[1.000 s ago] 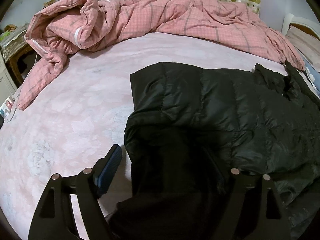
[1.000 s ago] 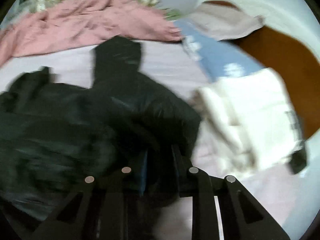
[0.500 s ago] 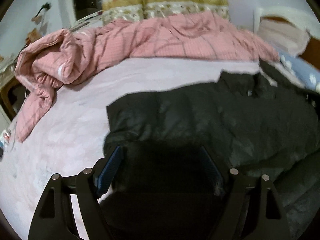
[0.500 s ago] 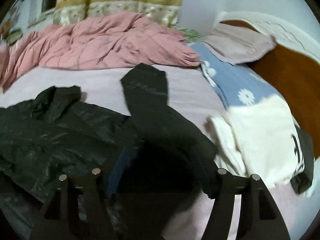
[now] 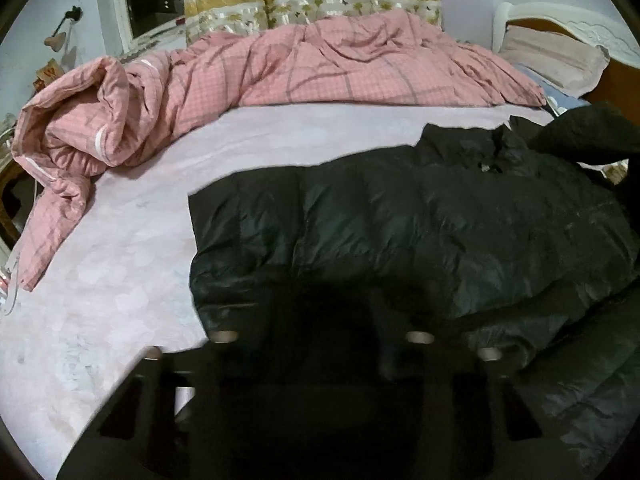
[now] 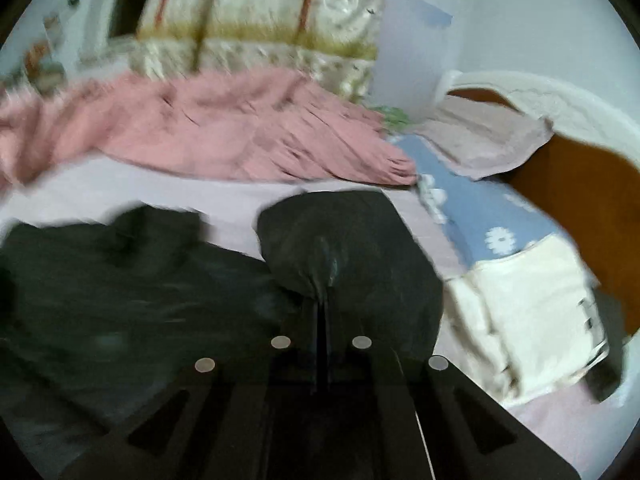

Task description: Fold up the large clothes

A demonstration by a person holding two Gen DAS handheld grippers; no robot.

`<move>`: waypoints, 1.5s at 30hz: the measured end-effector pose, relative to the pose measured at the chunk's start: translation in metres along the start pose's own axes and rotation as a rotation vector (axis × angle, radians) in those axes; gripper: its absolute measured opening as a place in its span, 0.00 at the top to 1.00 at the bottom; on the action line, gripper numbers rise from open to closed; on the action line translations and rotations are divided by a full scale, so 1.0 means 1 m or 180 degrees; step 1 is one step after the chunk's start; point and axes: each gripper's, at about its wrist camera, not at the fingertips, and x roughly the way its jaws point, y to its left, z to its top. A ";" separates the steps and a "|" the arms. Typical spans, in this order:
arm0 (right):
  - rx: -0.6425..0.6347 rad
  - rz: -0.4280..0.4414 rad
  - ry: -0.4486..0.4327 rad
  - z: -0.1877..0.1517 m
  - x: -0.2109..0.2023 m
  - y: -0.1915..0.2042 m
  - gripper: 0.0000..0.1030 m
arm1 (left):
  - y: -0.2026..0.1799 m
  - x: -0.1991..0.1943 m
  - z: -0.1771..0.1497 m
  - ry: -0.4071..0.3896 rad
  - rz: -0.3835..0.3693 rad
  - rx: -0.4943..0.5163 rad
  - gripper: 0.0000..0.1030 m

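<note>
A black puffer jacket (image 5: pixel 420 216) lies spread on the bed, collar toward the headboard. My left gripper (image 5: pixel 320 320) is at its near hem, its jaws closing with the dark padded fabric bunched between them; the pads are lost against the black cloth. The right wrist view is blurred. There the jacket body (image 6: pixel 120 280) lies to the left. My right gripper (image 6: pixel 324 292) is shut on the jacket's sleeve (image 6: pixel 352 232), which puckers at the fingertips and stands lifted off the sheet. The raised sleeve (image 5: pixel 592 132) also shows at the right edge of the left wrist view.
A pink checked quilt (image 5: pixel 280 68) is heaped along the far side and left of the bed. The pale pink sheet (image 5: pixel 120 272) lies bare left of the jacket. A blue daisy pillow (image 6: pixel 480 216), a cream folded garment (image 6: pixel 532 304) and the headboard (image 6: pixel 580 184) are on the right.
My left jaws have drawn in on the jacket hem. My right gripper opened over the sleeve, then shut on it and rose, lifting the sleeve.
</note>
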 end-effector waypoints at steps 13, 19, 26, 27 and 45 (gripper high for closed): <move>0.0150 -0.1192 0.0301 -0.058 -0.037 -0.052 0.87 | -0.011 -0.041 -0.002 -0.0499 -0.0143 0.0068 0.51; 0.0166 -0.1083 0.0546 -0.067 -0.029 -0.053 0.69 | -0.003 -0.056 0.001 -0.0753 -0.0108 -0.0013 0.40; 0.0135 -0.0552 0.0045 -0.036 -0.043 -0.013 0.33 | -0.001 -0.072 0.002 -0.0923 -0.0129 -0.0093 0.38; 0.0032 -0.0489 0.0048 -0.030 -0.038 -0.001 0.33 | -0.001 -0.074 0.002 -0.0947 -0.0128 -0.0093 0.38; -0.0038 -0.0470 0.0206 0.015 0.037 0.012 0.95 | -0.004 -0.066 0.004 -0.0924 -0.0319 -0.0141 0.40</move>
